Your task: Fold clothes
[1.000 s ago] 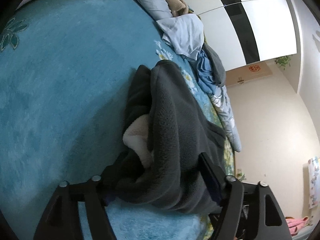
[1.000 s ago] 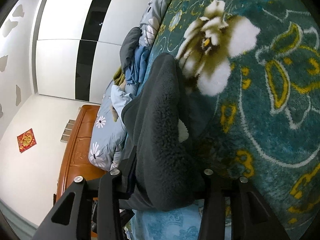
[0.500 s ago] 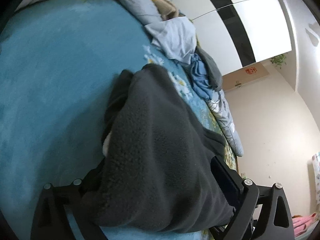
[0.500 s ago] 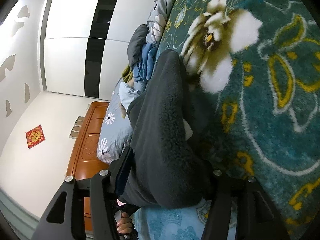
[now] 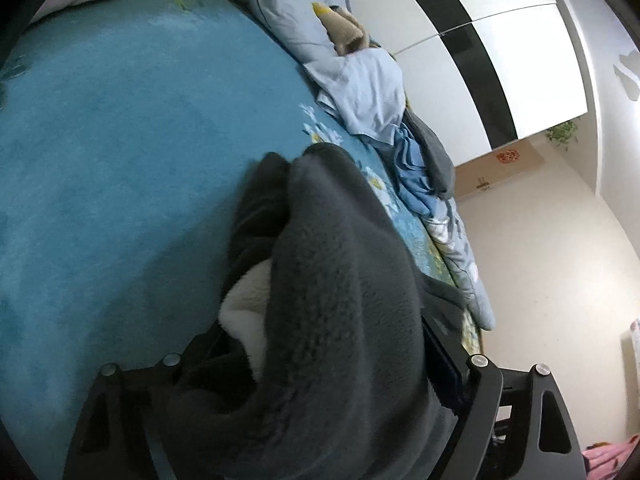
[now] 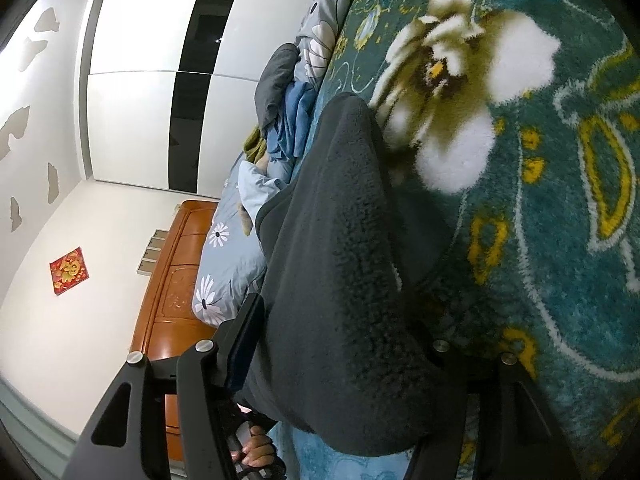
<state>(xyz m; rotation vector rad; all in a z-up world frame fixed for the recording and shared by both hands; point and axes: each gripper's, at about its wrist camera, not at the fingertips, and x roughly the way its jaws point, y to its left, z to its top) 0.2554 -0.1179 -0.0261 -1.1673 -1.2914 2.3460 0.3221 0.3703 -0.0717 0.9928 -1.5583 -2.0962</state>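
Note:
A dark grey fleece garment with a cream lining lies folded in a thick roll on the teal blanket. My left gripper has this roll between its fingers. The jaws are closing, and the fleece fills the gap and drapes over the left finger. In the right wrist view the same fleece fills my right gripper. Its jaws are opening while the cloth still touches both fingers.
A heap of other clothes, pale blue, blue and grey, lies along the flowered quilt at the bed's far edge. A wooden headboard and a wardrobe stand beyond. A hand grips the other gripper's handle below.
The left gripper swung along the fleece; its jaws spread wider, then came in a little. The right gripper's jaws have spread while it kept still. The fleece roll stays on the blanket.

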